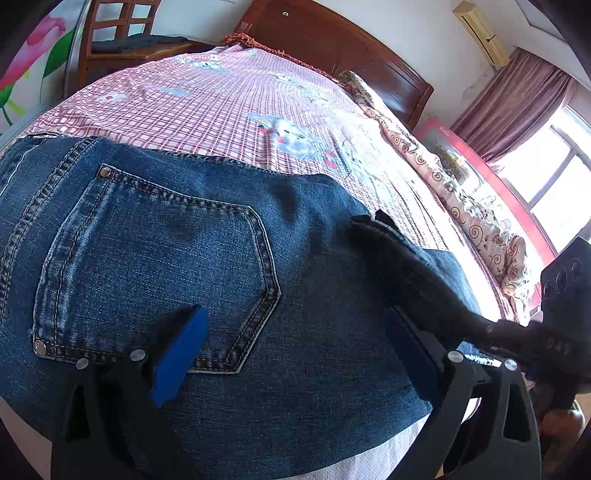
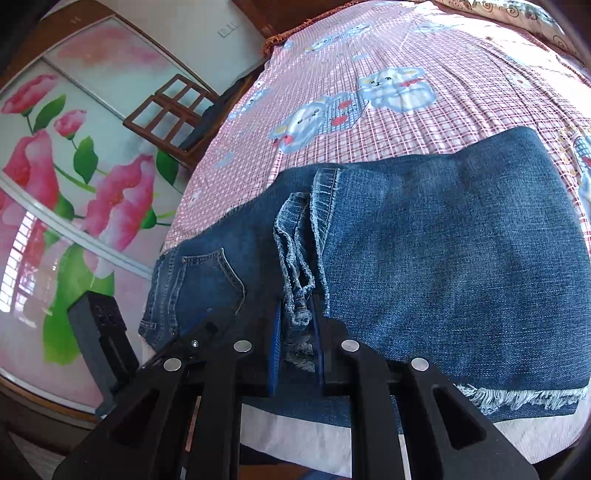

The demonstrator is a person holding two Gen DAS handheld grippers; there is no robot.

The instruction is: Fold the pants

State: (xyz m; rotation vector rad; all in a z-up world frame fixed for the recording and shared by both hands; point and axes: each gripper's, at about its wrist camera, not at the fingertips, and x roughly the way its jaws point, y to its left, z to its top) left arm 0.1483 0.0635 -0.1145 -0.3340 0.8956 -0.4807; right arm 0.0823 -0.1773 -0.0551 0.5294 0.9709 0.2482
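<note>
Denim fills the view under both tongs. The right gripper is clenched on a frayed hem of the jeans, its blue pads pressed against the bunched, pale-fringed cloth between them. Just left of its jaws lies the seat of the jeans with a stitched back pocket; to the right spreads a folded leg panel, its frayed cuff showing at the near edge. The left gripper stands released, jaws wide apart over the denim with nothing between the pads, poised just above the lower corner of the back pocket. To its right the black body of the right gripper crosses the cloth. Beyond both tongs, the jeans rest on a pink checked bedsheet with cartoon prints. Farther off stand a wooden headboard, a chair and a flowered wardrobe door.
</note>
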